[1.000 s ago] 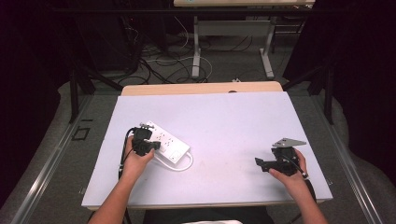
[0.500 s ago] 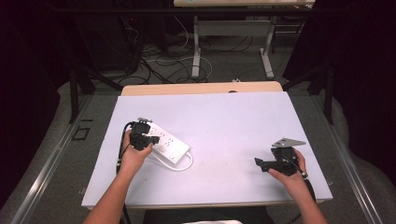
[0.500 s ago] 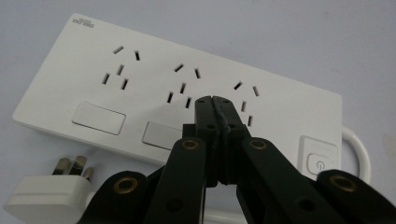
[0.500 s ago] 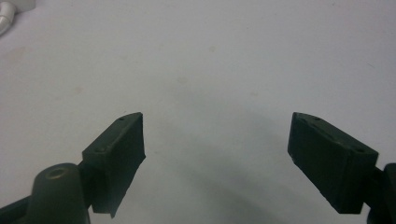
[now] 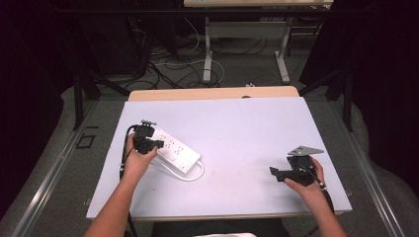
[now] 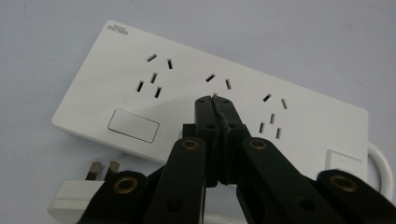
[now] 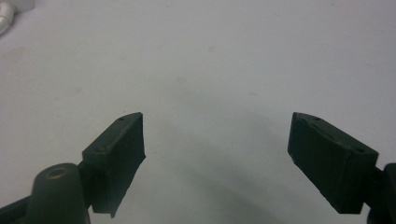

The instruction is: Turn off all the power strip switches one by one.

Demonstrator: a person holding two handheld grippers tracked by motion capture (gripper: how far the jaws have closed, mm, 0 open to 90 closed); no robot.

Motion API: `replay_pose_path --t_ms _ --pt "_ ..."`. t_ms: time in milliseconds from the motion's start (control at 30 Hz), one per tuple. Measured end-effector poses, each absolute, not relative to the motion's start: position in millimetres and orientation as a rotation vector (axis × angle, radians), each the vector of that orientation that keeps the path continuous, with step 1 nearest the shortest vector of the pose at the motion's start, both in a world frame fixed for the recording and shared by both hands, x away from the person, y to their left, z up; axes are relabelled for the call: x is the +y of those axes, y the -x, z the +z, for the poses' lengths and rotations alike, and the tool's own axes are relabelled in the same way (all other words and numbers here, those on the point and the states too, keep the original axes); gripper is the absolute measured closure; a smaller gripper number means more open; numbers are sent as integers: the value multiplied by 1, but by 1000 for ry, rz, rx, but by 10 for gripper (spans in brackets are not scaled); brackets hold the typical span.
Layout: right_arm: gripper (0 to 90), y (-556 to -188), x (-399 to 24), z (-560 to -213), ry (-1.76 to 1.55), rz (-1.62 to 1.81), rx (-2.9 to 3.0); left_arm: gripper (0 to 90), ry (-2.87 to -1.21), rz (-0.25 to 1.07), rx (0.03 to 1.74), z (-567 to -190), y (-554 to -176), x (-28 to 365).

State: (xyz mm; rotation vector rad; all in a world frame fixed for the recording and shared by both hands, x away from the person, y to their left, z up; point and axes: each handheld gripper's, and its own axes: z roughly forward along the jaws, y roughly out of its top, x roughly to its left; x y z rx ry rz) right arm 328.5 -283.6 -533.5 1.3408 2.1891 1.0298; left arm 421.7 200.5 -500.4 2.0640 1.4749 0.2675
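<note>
A white power strip (image 5: 179, 152) lies slantwise on the left half of the table, its cord looping round its near end. My left gripper (image 5: 157, 144) hovers over the strip's far end, shut with nothing in it. In the left gripper view the closed tips (image 6: 215, 101) hang above the middle socket of the strip (image 6: 140, 79), with its switch (image 6: 133, 126) to the left and the white plug (image 6: 77, 198) lying by the near edge. My right gripper (image 5: 274, 174) rests low at the right front of the table, open, and between its fingers (image 7: 217, 140) is bare tabletop.
The pale lavender table top (image 5: 247, 128) reaches to a wooden strip (image 5: 212, 93) at the back. Beyond it stand desk legs and loose cables on the floor (image 5: 197, 64). A bit of the white cord (image 7: 8, 16) sits at the corner of the right gripper view.
My left hand has risen a little and drifted toward the far end of the power strip, jaws still shut. The right hand has stayed put.
</note>
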Motion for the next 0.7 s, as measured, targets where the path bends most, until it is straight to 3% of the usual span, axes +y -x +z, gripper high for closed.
replay_pose_path --t_ms 700 --pt "186 -328 -284 -533 -1337 1028 2189 900 -2104 251 1523 -514 -428 206"
